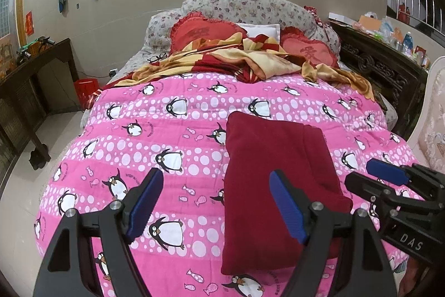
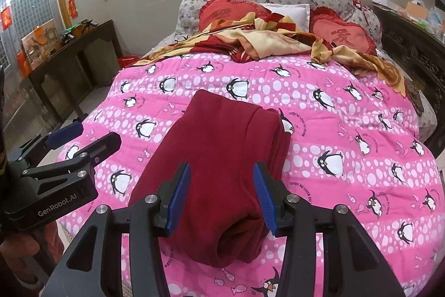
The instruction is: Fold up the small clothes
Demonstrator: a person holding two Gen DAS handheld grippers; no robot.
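**Folded garment lies on the bed**

Both grippers hang with fingers apart, holding nothing: the left gripper (image 1: 215,202) beside the folded dark red garment (image 1: 275,180), the right gripper (image 2: 221,194) above its near end. It rests on the pink penguin quilt (image 1: 167,130); beyond lie red pillows (image 1: 205,32)

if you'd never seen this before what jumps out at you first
The loud pink penguin quilt covering the bed grabs the eye first, with a dark red folded garment lying on it near the foot of the bed. The right gripper hangs open just over the garment's near end, and the left gripper is open beside the garment. Behind, two red heart-shaped cushions sit against the floral headboard.
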